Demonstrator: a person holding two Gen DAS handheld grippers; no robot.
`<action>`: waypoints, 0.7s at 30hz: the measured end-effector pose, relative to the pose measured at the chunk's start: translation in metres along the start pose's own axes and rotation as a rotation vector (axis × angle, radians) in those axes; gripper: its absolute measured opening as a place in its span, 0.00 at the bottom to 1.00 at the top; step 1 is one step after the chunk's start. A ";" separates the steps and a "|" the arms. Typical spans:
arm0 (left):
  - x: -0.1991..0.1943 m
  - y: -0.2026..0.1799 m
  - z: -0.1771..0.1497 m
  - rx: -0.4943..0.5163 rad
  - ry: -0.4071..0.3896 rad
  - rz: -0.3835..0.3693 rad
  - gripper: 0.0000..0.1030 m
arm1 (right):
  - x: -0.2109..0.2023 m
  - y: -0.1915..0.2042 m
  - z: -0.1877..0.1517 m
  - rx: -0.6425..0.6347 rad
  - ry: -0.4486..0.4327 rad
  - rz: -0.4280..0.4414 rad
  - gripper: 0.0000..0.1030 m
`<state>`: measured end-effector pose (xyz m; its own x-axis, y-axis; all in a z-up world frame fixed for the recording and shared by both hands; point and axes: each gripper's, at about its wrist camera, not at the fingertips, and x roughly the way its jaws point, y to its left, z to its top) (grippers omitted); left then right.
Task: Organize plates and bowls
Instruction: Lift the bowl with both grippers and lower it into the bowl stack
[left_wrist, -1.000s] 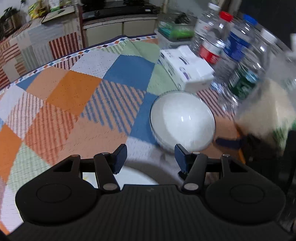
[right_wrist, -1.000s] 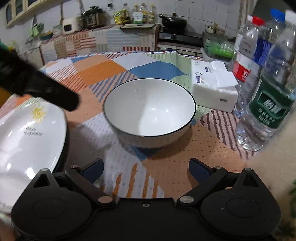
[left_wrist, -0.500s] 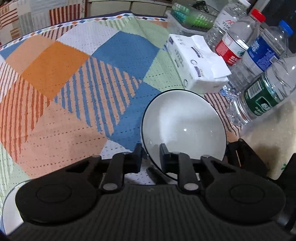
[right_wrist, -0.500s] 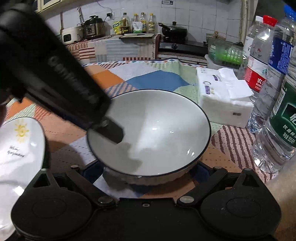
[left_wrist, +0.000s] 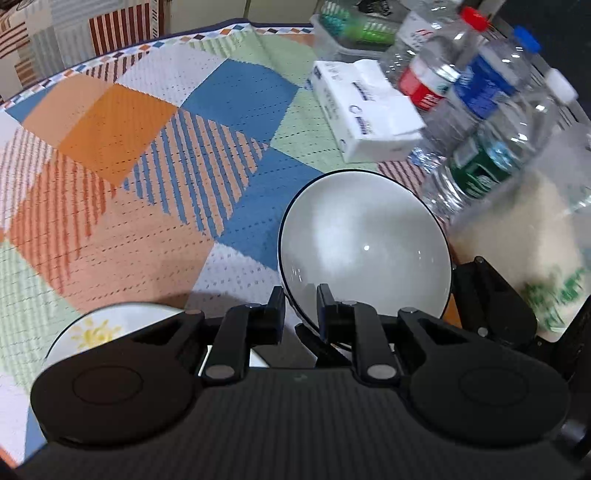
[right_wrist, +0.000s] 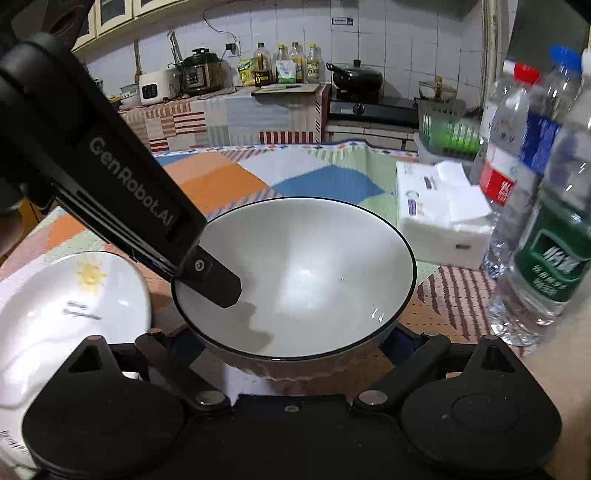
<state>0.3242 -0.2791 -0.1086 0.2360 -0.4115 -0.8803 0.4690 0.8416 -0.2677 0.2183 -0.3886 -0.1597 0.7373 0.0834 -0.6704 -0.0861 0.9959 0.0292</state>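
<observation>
Left claw (left_wrist: 301, 295) is pinched shut on the near-left rim of the white ceramic bowl with a thin dark rim (left_wrist: 365, 243), one finger (left_wrist: 275, 306) outside the wall and the other inside. Seen from the right wrist, that same claw (right_wrist: 207, 273) comes in from ten o'clock, its inner finger lying on the bowl's (right_wrist: 303, 273) inside wall at about nine o'clock. Right claw (right_wrist: 291, 343) stands spread wide, its two fingers flanking the bowl's base at five and seven o'clock; whether the pads touch the bowl cannot be told. The bowl sits over the desk's patchwork cloth of orange, blue, green and white squares (left_wrist: 155, 155). At the bowl's eight o'clock lies a white plate printed with a yellow sun (right_wrist: 70, 306). At two o'clock rests a white tissue pack (right_wrist: 443, 218), and at three o'clock stand several clear plastic water bottles (right_wrist: 546, 236) with red, blue and green labels.
</observation>
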 end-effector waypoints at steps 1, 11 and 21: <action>-0.007 -0.001 -0.002 0.002 0.000 -0.003 0.15 | -0.007 0.003 0.001 -0.001 -0.003 -0.001 0.95; -0.082 -0.018 -0.045 0.065 -0.009 0.038 0.15 | -0.079 0.039 -0.002 -0.014 -0.050 0.017 0.93; -0.149 -0.022 -0.095 0.060 -0.012 0.052 0.16 | -0.143 0.082 -0.010 -0.086 -0.091 0.057 0.93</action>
<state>0.1977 -0.2030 -0.0094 0.2713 -0.3721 -0.8876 0.5056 0.8398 -0.1975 0.0995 -0.3189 -0.0687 0.7870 0.1462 -0.5993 -0.1833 0.9831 -0.0008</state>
